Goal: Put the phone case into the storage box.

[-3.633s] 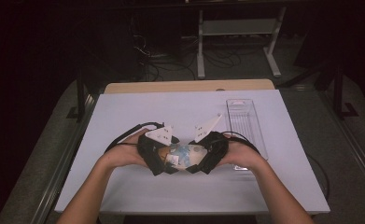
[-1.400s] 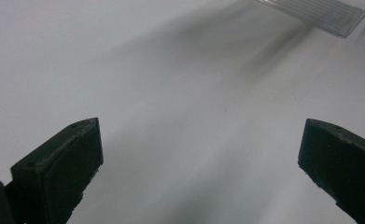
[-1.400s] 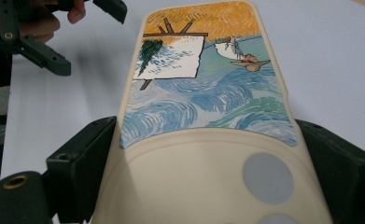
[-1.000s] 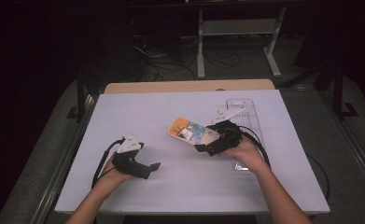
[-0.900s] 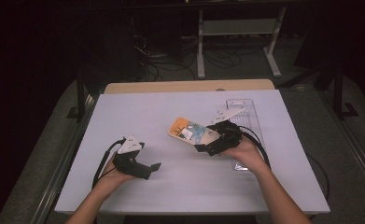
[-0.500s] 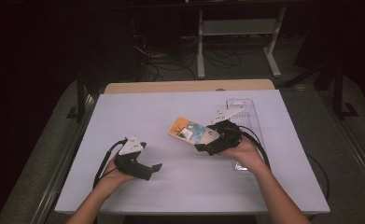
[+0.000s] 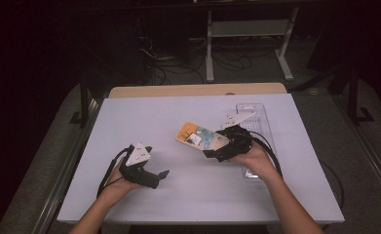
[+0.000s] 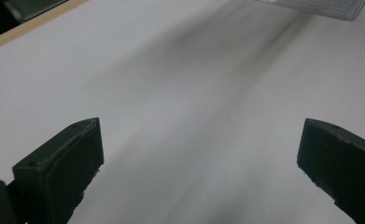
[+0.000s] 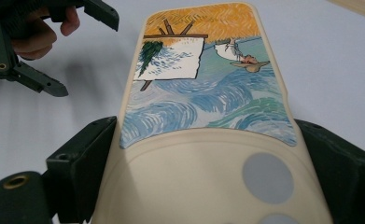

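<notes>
Compared with 3.6 s earlier, when both grippers were seen together at the table's near centre around the object, the left gripper point(image 7: 155, 177) had been drawn back to the near-left of the white table point(image 7: 144, 117), while the painted cream case point(image 7: 201, 137) had been carried right and farther away. The left gripper was held low with jaws spread wide and nothing between them; the right gripper point(image 7: 212, 152) was angled leftward, its jaws pinched on the case's plain end with the pictured end jutting out above the tabletop. A clear plastic tray point(image 7: 256, 113) was noted just beyond the right hand point(image 7: 252, 157); its contents could not be made out.
</notes>
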Demonstrator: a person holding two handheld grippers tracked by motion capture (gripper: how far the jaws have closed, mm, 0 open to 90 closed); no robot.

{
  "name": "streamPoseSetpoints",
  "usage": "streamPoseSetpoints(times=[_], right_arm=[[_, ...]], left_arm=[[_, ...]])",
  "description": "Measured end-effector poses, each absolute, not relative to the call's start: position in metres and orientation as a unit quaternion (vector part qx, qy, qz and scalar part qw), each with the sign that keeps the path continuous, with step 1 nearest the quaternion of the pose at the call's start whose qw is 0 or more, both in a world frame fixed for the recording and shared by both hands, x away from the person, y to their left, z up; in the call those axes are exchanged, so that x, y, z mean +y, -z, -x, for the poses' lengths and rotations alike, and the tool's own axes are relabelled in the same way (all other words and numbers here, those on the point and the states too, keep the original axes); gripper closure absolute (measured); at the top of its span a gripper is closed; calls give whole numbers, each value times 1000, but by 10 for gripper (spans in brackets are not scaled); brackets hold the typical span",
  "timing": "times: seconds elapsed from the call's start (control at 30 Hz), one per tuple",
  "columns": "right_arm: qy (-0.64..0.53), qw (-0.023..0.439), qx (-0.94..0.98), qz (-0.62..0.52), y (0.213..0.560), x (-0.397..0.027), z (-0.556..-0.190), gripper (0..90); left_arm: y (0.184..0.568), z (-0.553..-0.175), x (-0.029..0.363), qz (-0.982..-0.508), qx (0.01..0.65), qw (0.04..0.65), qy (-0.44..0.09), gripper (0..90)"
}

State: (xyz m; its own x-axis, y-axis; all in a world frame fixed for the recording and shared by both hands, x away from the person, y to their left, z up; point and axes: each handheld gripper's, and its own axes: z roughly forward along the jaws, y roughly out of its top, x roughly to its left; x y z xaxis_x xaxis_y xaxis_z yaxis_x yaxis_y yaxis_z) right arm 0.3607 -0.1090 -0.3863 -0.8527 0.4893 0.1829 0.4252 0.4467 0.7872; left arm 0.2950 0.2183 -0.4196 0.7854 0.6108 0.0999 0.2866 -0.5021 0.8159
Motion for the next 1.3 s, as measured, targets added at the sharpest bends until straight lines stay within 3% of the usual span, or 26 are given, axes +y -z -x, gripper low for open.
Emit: streamPoseSetpoints(times=[1.3], right_arm=[[-449,39,851,-270,386,-108,-361,102]], left_arm=[[422,-286,211,-851,191,386,-299,1]])
